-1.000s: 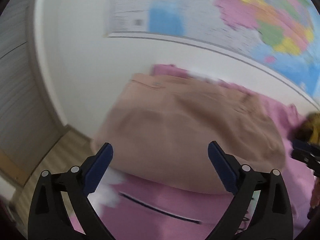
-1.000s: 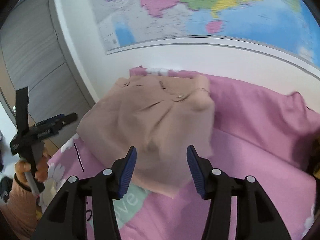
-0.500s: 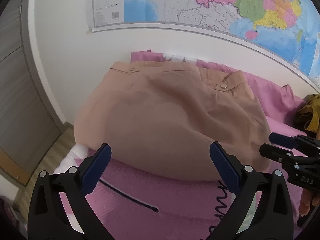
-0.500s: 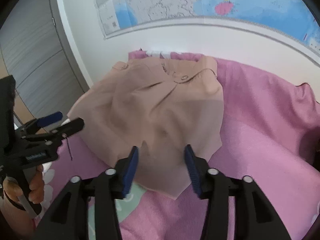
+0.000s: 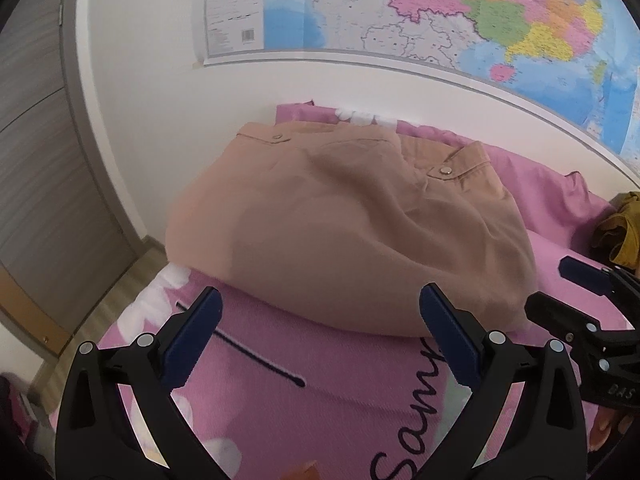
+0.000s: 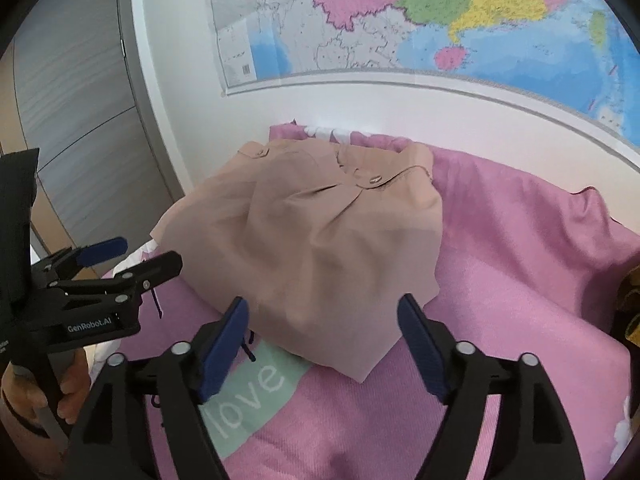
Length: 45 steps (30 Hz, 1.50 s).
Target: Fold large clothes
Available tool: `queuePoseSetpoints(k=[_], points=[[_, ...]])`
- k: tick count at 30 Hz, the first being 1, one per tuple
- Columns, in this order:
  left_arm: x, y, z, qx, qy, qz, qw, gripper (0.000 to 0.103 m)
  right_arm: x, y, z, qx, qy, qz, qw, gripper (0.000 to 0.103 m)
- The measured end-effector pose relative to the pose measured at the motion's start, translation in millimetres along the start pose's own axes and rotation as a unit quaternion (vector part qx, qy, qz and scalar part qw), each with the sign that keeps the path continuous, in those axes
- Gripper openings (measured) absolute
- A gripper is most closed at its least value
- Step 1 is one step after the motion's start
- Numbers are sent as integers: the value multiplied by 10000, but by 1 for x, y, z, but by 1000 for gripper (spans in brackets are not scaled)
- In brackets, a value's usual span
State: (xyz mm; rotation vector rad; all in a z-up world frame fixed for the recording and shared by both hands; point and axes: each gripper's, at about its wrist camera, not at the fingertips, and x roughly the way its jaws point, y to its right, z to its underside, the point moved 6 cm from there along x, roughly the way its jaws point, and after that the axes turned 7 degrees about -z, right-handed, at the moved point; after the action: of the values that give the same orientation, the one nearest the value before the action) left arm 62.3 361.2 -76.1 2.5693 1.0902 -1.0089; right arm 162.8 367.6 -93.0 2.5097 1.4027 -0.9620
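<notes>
- Tan garment (image 6: 316, 248), folded into a bulky bundle, lies on the pink bed cover (image 6: 520, 272) just ahead of both claws, against the wall end of the bed.
- Right claw (image 6: 324, 340): jaws have just been opening and stand spread, nothing between them; the garment's near edge lies just beyond its tips.
- Left claw (image 5: 320, 336): spread, empty, short of the garment's near edge.
- Wall map (image 5: 440, 20) hangs above, beyond the garment.
- Yellow cloth (image 5: 624, 232) sits to the far right of the left claw.
</notes>
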Motion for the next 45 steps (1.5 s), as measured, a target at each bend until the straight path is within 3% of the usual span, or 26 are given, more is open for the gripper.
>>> queuePoseSetpoints(k=[2, 8, 24, 45], points=[[-4, 0, 3, -87, -42, -46, 9999, 98, -3, -2, 1, 12, 33, -15, 10000, 89], [-22, 0, 10, -231, 15, -160, 9996, 98, -18, -12, 11, -37, 193, 80, 9998, 96], [-49, 11, 27, -239, -63, -150, 9996, 98, -47, -26, 36, -130, 251, 171, 9995, 97], [-73, 14, 36, -234, 47, -233, 9994, 98, -70, -36, 44, -163, 349, 104, 9992, 97]])
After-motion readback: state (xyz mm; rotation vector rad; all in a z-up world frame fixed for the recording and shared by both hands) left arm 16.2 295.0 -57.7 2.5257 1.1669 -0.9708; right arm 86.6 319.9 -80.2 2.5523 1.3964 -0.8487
